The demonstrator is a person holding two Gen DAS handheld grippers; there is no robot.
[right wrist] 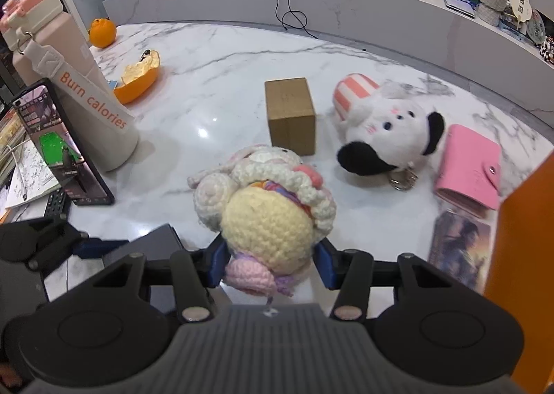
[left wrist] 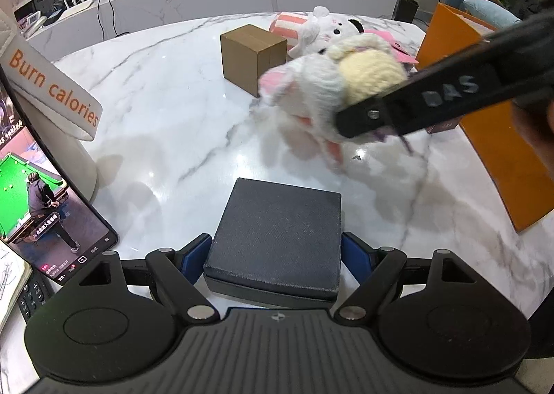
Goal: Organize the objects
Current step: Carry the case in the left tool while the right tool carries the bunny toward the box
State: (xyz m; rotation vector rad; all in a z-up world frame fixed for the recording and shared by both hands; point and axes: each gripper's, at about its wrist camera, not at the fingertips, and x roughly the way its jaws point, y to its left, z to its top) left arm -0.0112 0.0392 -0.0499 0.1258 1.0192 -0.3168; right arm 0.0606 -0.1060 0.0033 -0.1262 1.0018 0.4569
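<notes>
Fingers on the right gripper (right wrist: 271, 264) are clamped on the crocheted doll (right wrist: 273, 207), both blue pads pressing the sides of its cream body, and it looks lifted clear of the marble table (right wrist: 214, 82). Over on the left gripper (left wrist: 277, 255), the fingers sit wide around the dark square box (left wrist: 277, 238), pads right at its edges, so I'd call that a hold on a wide thing, though I can't swear how firm. My guess for the step: carry the doll to wherever it's being sorted, maybe the orange bag (right wrist: 526, 238), hard to say. Soft yarn squishes, so keep the squeeze steady and move smoothly; the doll hangs mostly ahead of the pads and could swing. Mind the cardboard box (right wrist: 290, 115) and the plush dog (right wrist: 387, 131) just beyond it. View differences: the right wrist camera shows the grip up close, plus the pink wallet (right wrist: 467, 165) and the orange peel (right wrist: 138, 77); the left one shows the doll from the side, blurred, and the dark box's whole lid.
</notes>
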